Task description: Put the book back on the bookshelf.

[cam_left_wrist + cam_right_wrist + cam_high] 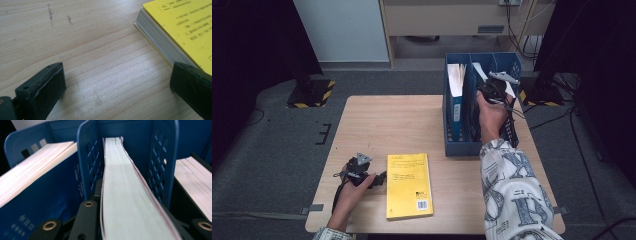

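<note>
Right gripper point(495, 85) clamped tight on a white-paged book point(125, 195), page edges up, jaws pressed against both covers. Book standing in the middle slot of the blue file rack point(457, 147), at two o'clock on the table point(387, 120). Blue-covered book point(37, 195) in the slot at nine o'clock. Left gripper point(379, 179) resting at seven o'clock, jaws spread wide on nothing. Yellow book point(408, 185) flat, just beside it at three o'clock.
</note>
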Demonstrator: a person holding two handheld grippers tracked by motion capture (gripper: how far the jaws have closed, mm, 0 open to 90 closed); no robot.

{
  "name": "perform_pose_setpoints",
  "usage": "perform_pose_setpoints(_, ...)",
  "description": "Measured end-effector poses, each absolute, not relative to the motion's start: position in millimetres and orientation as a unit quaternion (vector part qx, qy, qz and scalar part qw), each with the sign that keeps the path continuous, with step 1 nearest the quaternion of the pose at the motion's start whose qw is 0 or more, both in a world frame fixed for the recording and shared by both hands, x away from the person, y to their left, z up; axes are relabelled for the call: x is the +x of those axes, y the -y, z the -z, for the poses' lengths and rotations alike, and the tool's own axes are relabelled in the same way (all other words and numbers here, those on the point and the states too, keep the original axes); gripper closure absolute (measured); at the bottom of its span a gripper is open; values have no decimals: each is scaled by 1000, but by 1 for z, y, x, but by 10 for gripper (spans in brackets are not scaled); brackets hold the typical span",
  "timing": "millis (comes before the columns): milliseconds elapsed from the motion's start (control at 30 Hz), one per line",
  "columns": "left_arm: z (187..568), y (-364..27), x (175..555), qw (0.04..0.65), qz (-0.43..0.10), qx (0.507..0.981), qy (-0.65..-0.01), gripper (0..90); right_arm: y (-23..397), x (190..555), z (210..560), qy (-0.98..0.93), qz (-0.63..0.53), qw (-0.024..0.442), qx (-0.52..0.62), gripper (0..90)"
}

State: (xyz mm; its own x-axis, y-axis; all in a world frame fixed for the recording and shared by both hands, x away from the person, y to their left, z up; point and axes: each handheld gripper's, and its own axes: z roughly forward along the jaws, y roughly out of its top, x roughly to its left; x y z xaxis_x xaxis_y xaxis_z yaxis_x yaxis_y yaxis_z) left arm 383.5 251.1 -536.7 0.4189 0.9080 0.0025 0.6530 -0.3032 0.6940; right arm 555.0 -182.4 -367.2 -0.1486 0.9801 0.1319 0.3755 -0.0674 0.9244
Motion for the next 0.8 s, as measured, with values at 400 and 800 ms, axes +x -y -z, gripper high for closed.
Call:
perform_pose_setpoints(400,537,-251,383,315,-204,780,-500,0,178,545,363,-624,-436,315,567,729)
perform_pose_setpoints(800,537,-250,383,316,-204,780,-501,0,183,536,365,-626,-443,306,564,706)
